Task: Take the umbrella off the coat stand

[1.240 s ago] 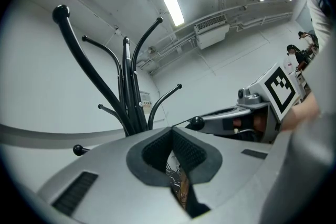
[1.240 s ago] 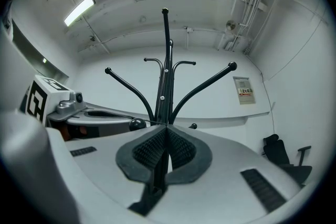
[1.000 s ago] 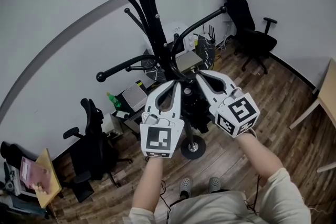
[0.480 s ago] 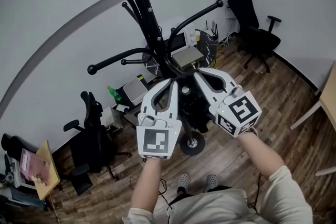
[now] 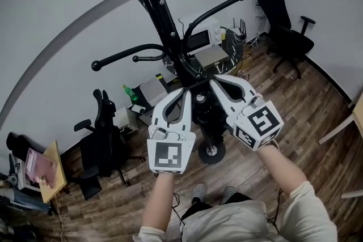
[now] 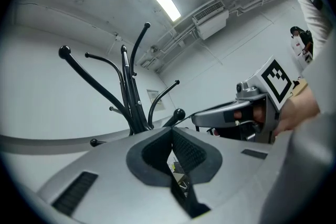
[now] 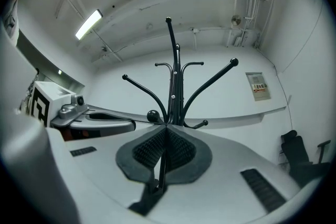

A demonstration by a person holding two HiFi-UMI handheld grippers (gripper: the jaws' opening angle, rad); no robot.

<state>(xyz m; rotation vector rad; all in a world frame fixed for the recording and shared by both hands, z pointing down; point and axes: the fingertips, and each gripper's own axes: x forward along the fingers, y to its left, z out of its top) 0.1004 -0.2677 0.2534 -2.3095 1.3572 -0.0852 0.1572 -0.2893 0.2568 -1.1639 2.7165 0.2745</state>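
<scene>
Both forearms reach up and forward side by side, holding the left gripper (image 5: 189, 90) and right gripper (image 5: 214, 82) tilted slightly upward, their tips converging just before the trunk of the black coat stand (image 5: 163, 13). Each gripper's jaws are closed with nothing between them. A dark bundle (image 5: 206, 117) hangs low against the pole, between the grippers and above the round base (image 5: 211, 151) on the wooden floor (image 5: 295, 99); whether it is the umbrella cannot be told.

The right tool (image 7: 166, 131), jaws pressed together, faces the black coat stand (image 7: 173, 86)
</scene>
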